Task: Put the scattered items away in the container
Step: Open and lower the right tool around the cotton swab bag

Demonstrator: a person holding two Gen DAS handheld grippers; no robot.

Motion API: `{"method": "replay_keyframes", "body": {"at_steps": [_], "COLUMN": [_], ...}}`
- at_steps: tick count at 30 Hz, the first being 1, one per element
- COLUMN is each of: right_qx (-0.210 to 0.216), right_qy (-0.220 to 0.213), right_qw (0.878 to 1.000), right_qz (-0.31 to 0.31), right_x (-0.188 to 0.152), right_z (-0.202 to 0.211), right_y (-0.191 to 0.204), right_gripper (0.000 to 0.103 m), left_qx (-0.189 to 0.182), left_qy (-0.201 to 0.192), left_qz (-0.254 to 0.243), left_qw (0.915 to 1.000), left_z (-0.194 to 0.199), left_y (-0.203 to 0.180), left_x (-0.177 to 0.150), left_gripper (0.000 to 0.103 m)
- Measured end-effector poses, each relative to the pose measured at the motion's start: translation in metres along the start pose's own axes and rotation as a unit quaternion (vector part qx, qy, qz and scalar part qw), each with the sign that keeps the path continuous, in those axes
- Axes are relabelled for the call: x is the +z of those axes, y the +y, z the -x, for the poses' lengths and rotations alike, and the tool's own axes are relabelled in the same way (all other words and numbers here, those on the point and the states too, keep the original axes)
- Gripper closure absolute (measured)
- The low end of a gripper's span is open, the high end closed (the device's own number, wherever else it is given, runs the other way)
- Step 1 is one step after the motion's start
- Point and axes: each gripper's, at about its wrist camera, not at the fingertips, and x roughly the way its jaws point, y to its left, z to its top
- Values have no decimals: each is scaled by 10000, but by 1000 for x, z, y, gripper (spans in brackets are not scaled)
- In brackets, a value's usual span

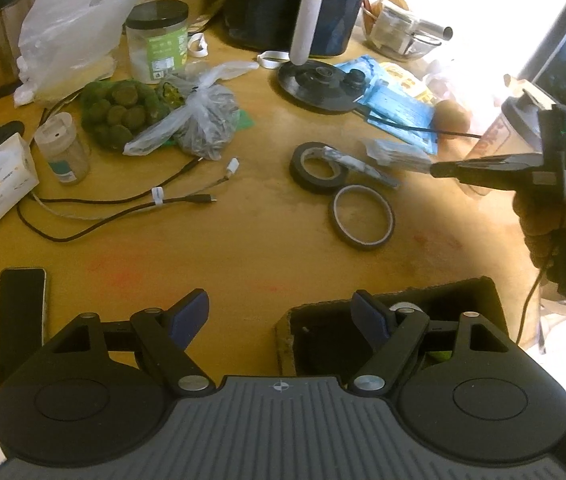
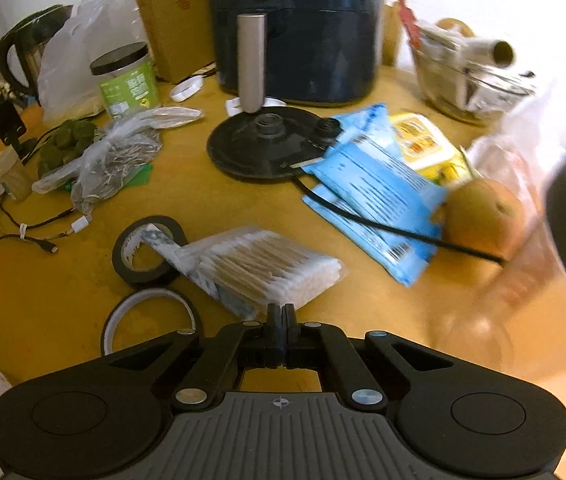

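The wooden table point(image 1: 251, 240) carried two tape rolls point(image 1: 317, 166), a cotton-swab packet point(image 2: 267, 266), cables point(image 1: 131, 204), a phone point(image 1: 21, 320), blue packets point(image 2: 375, 196) and a cardboard box point(image 1: 395, 332).

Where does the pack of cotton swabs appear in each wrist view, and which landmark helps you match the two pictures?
Left wrist view: the pack of cotton swabs lies right of centre, beside the black tape roll, at the tip of the right gripper.
Right wrist view: the pack lies at centre, just ahead of the closed fingers.
Shared landmark: the dark blue air fryer at the table's far side.
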Motion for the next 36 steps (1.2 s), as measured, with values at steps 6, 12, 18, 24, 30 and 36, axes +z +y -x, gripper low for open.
{"method": "replay_keyframes", "body": {"at_steps": [6, 12, 18, 24, 30, 36], "right_qx": [3, -129, -388, -409, -397, -527], "right_qy": [153, 400, 591, 693, 574, 526], "right_qw": [9998, 9991, 9974, 9965, 9966, 9928], "right_qz": [-146, -88, -114, -229, -427, -943], "right_x": [-31, -65, -85, -97, -92, -82], "right_z": [20, 34, 42, 49, 46, 31], "right_y": [-17, -30, -48, -60, -50, -40], "right_gripper": [101, 101, 100, 82, 43, 16], "left_qx": [-54, -126, -200, -234, -214, -157], "left_qy": [-37, -39, -39, -38, -23, -43], "left_qz": [-101, -219, -341, -410, -419, -379], "left_qw": [9999, 9997, 9992, 9989, 9989, 9992], "left_z": [0, -2, -5, -7, -7, -6], "left_y": [-9, -21, -32, -40, -43, -44], "left_x": [0, 1, 0, -2, -3, -2], "left_gripper": [25, 25, 25, 25, 25, 25]}}
